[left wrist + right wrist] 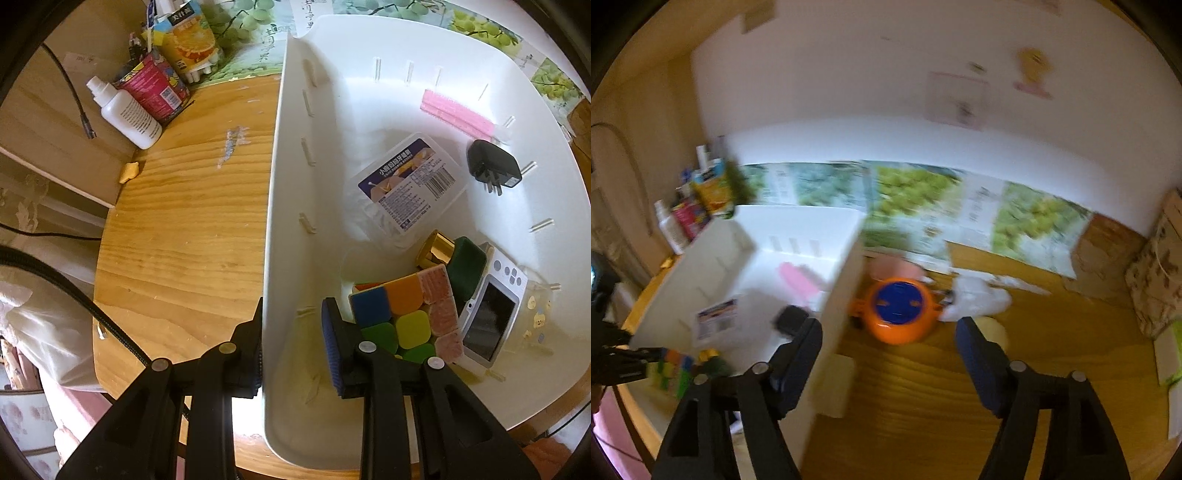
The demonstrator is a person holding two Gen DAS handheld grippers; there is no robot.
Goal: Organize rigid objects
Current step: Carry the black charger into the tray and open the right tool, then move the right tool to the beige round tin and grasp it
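The white plastic bin (295, 184), smooth-walled and slotted, is set on the wood-grain counter (184, 221); its left wall is straddled by the left claw (291, 339), not pinched. A glossy cube (402, 317) (blurred in the right view) lies inside. Only the right view shows the round orange toy (897, 310), beyond the wide-open right claw (890, 343).
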